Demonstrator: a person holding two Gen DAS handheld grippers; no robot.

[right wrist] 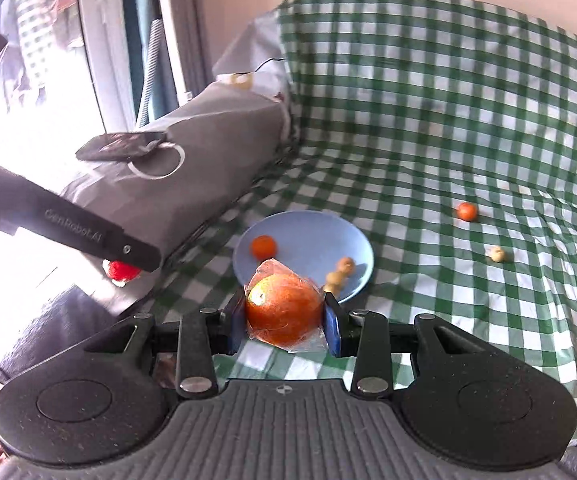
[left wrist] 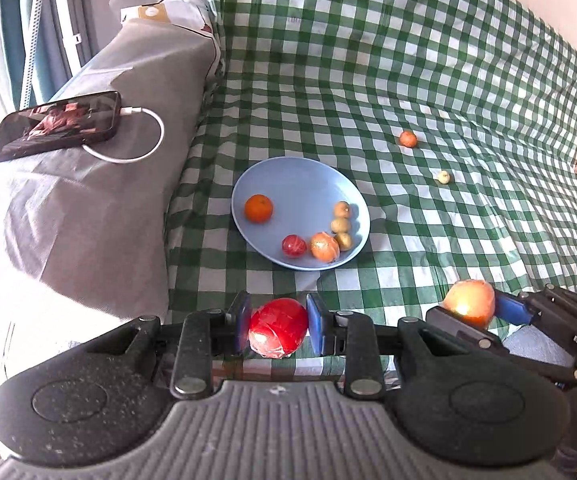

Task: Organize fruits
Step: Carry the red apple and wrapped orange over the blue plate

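My left gripper (left wrist: 278,326) is shut on a red wrapped fruit (left wrist: 278,328), held just in front of the blue plate (left wrist: 308,176). My right gripper (right wrist: 284,314) is shut on an orange wrapped fruit (right wrist: 282,308); it also shows at the right of the left wrist view (left wrist: 470,306). The plate (right wrist: 320,232) holds an orange (left wrist: 258,208), a small red fruit (left wrist: 293,245), an orange wrapped fruit (left wrist: 324,246) and three small tan fruits (left wrist: 341,225). A small orange fruit (left wrist: 407,138) and a small pale fruit (left wrist: 443,177) lie loose on the cloth, right of the plate.
A green checked cloth (left wrist: 408,60) covers the bed. A grey pillow (left wrist: 128,120) lies at the left with a phone (left wrist: 56,126) and its white cable (left wrist: 144,136) on it. The left gripper's body (right wrist: 88,232) crosses the right wrist view's left side.
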